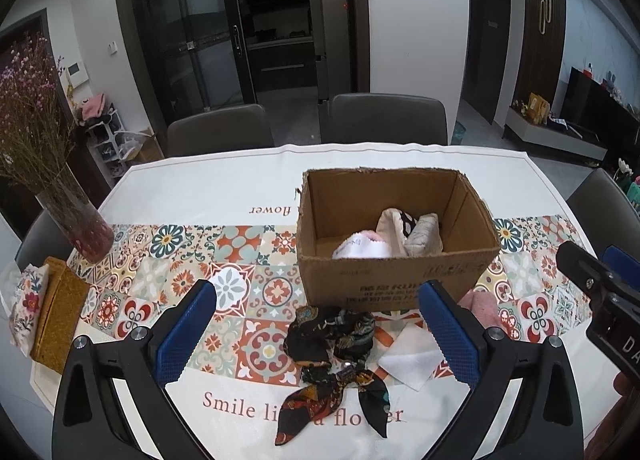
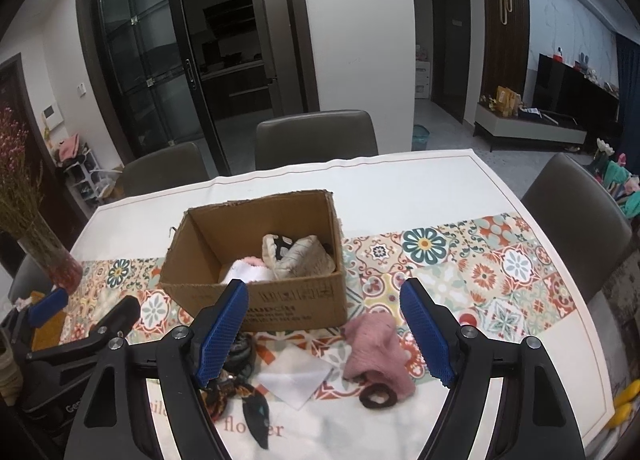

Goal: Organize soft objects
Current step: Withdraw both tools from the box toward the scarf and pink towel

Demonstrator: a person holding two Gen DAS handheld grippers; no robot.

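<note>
Landmark: cardboard box point(image 1: 396, 236), mid-table, already holding a few soft items (a white cloth, cream pouches).

Still loose, all on the near side of the box:
- patterned scarf scrunchie point(image 1: 334, 356), just in front of the box's near wall, left of the rest
- white cloth square point(image 2: 294, 378), right beside the scarf, in front of the box
- pink knit piece point(image 2: 376, 352), off the box's near right corner
- dark hair tie point(image 2: 376, 396), touching the pink knit's near edge

My read of the step: approach for 2 pickups. Left gripper point(image 1: 316, 336) lines up on the scarf, right gripper point(image 2: 324, 334) on the pink knit.

How to do it well:
- Come down on the bunched centre of the scarf, not the tails, so it lifts in 1 piece.
- Keep the left pads clear of the white cloth, or you drag both.
- Pinch the pink knit at its thick middle; watch the hair tie, it may ride along or drop.
- Clear the box's near wall before releasing inside.

Claws: both released, pads wide apart, nothing between them, touching nothing. Left is spread wider than right.
</note>
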